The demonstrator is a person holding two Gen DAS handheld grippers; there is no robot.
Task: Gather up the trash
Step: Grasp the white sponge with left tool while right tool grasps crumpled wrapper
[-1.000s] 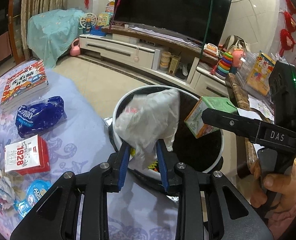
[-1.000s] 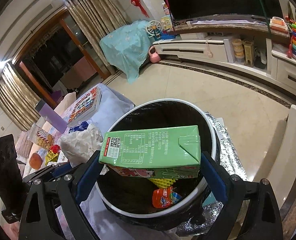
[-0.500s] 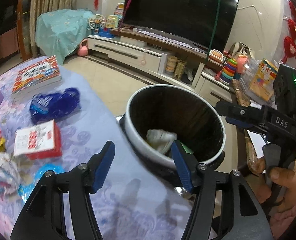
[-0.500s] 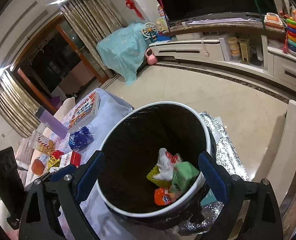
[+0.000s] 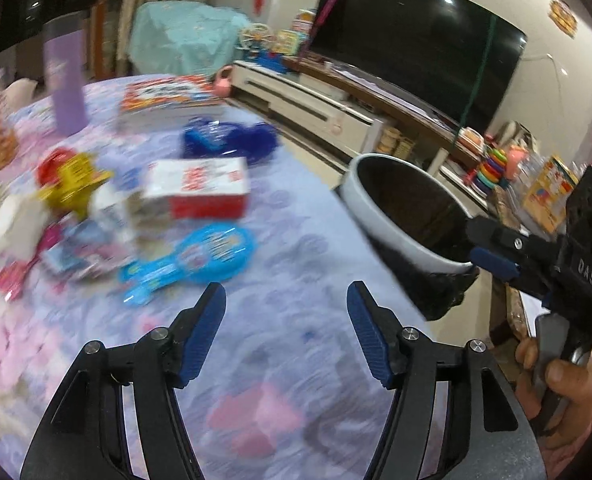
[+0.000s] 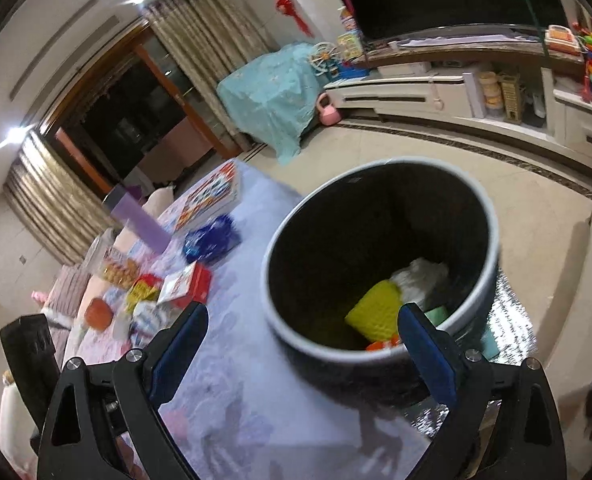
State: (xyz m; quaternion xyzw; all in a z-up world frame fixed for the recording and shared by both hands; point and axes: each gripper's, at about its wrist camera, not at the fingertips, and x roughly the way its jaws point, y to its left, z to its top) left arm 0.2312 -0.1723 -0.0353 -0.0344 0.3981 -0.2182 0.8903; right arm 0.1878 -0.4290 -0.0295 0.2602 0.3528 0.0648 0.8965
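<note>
Left gripper (image 5: 286,304): we see it tilted down over the tablecloth, its jaws having just been opening, wide apart now with nothing between them.
Right gripper (image 6: 302,328): we see it released too, jaws spread and empty, angled down at the near edge of the bin; a hand (image 5: 564,384) grips its handle at the right of the left view.
Bin (image 6: 492,248): black-lined with a pale rim, standing just beside the table's edge; inside we make out a yellow textured piece (image 6: 374,314), crumpled white wrapping (image 6: 420,276) and something green and orange, partly hidden.
Table (image 5: 296,236): lilac patterned cloth; on it a red-and-white box (image 5: 199,188), a blue bag (image 5: 227,140), a light-blue packet (image 5: 199,260), a yellow wrapper (image 5: 75,184), a book (image 5: 167,96) and a purple bottle (image 5: 65,80), all blurred.
Room: a television (image 5: 412,44) above a long low cabinet (image 5: 308,100), tiled floor, curtains.
</note>
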